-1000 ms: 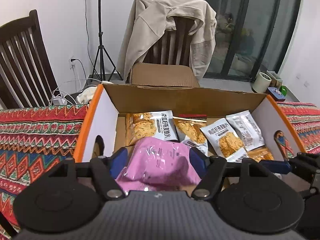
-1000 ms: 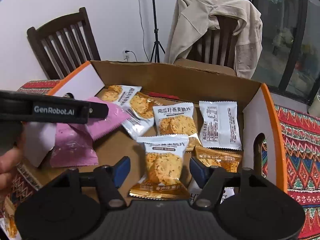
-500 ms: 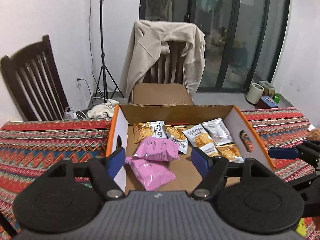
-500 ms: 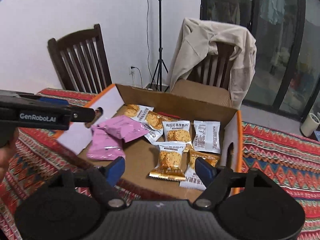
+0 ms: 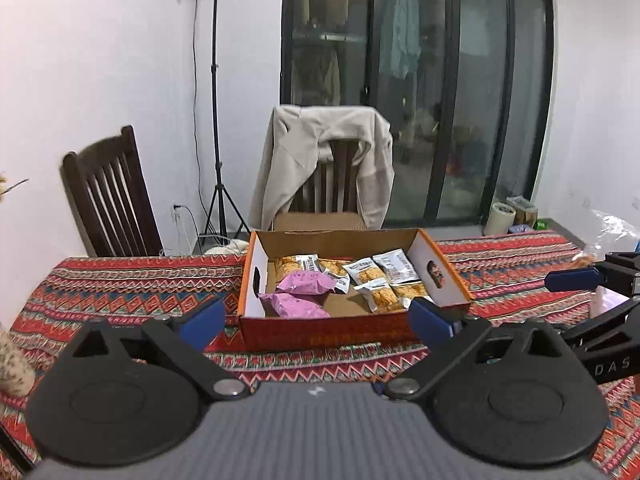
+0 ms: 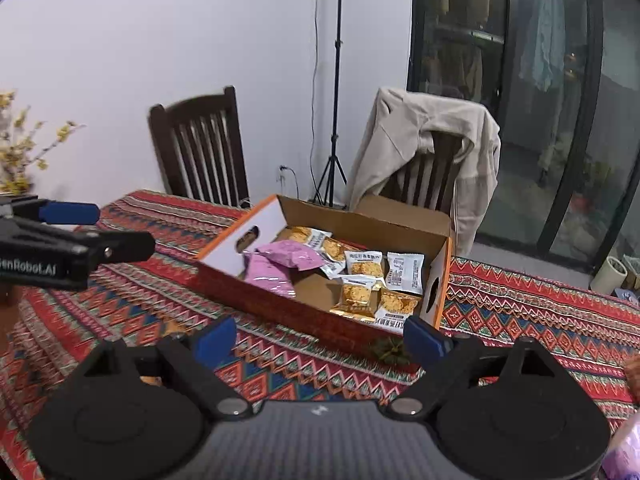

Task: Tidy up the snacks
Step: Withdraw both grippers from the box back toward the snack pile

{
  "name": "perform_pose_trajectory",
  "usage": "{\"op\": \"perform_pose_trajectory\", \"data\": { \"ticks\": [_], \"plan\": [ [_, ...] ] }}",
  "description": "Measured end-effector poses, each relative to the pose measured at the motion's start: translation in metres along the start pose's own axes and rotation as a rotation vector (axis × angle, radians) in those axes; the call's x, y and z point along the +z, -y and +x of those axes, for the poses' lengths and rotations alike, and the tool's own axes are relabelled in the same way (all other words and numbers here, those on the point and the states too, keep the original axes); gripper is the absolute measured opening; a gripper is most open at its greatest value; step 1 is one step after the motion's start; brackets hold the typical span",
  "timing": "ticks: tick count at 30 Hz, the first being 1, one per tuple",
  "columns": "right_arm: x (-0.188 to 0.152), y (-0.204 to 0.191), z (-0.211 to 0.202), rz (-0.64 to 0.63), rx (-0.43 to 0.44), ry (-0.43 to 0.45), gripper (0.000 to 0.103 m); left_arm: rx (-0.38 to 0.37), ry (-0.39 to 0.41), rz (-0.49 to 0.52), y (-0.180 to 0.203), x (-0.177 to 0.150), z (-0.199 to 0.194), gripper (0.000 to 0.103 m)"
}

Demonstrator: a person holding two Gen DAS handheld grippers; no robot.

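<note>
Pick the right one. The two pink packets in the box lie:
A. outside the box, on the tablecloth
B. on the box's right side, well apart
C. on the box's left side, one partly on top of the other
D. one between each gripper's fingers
C: the pink packets lie overlapping by the left wall of the box, with the biscuit packets to their right.
</note>
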State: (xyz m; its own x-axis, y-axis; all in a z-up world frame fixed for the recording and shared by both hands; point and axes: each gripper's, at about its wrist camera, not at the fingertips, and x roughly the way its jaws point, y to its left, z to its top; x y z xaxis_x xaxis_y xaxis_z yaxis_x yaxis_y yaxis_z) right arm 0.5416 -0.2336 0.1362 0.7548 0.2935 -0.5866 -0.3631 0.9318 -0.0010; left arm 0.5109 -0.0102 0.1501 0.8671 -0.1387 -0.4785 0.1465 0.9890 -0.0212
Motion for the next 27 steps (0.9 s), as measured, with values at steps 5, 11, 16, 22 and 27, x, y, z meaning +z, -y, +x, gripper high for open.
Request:
{"op": "perform_pose_trajectory", "data": {
  "ticks": [5,11,16,22,27],
  "plan": [
    [-0.029,-0.018,-0.052,-0.020,0.018,0.061,0.102,0.013,0.040,-0.031,0.003,-0.035,-0.054,0.103],
    [-0.070,-0.037,-0.108,-0.032,0.036,0.112,0.103,0.018,0.088,-0.036,0.006,-0.080,-0.109,0.103],
    [-0.103,-0.057,-0.148,-0.055,0.025,0.149,0.103,0.017,0.145,-0.013,0.006,-0.116,-0.156,0.103],
    [-0.155,-0.077,-0.178,-0.057,0.010,0.173,0.103,0.018,0.210,0.008,0.005,-0.158,-0.203,0.103],
    [-0.204,-0.090,-0.188,-0.055,-0.061,0.169,0.103,0.072,0.232,0.052,0.009,-0.200,-0.228,0.103]
  ]
}}
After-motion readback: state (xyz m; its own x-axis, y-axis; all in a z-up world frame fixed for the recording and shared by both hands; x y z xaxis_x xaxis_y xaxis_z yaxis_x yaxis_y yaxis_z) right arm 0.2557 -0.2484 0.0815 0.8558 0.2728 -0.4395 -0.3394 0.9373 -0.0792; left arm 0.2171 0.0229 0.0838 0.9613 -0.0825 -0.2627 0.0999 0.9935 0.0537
